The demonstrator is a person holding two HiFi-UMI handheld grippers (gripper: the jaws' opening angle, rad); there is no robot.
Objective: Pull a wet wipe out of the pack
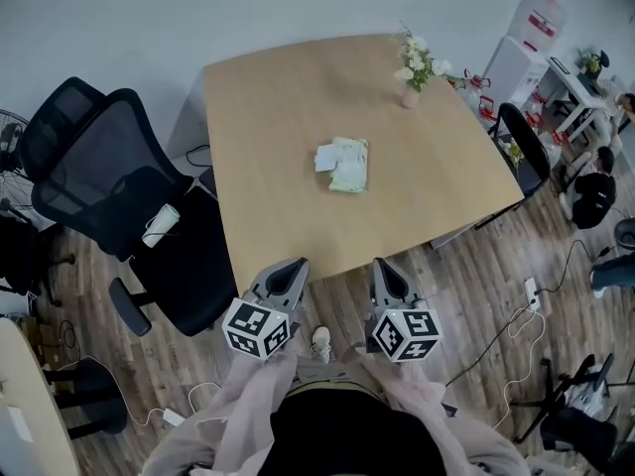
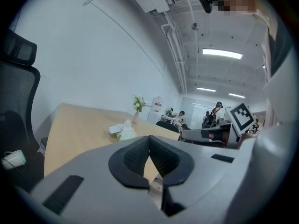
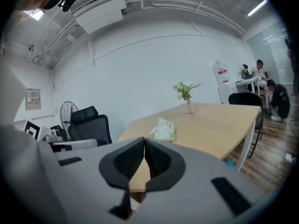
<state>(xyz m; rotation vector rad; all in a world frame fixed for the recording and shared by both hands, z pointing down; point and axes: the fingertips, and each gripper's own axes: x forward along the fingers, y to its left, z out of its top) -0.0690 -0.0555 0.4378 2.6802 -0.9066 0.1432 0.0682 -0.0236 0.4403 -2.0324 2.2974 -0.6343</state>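
A pale green wet wipe pack (image 1: 347, 165) lies near the middle of the light wooden table (image 1: 278, 117), with a white wipe (image 1: 326, 157) sticking out at its left end. Both grippers hover side by side at the table's near edge, well short of the pack. My left gripper (image 1: 295, 265) is shut with nothing in it. So is my right gripper (image 1: 382, 264). In the left gripper view the pack (image 2: 122, 130) lies ahead beyond the closed tips (image 2: 149, 138). In the right gripper view the pack (image 3: 163, 130) also lies ahead of the closed tips (image 3: 144, 140).
A small vase of flowers (image 1: 412, 72) stands at the table's far right. Black office chairs (image 1: 119, 196) crowd the left side, and another chair (image 1: 524, 147) is tucked in at the right edge. Cables run over the wooden floor (image 1: 496, 305).
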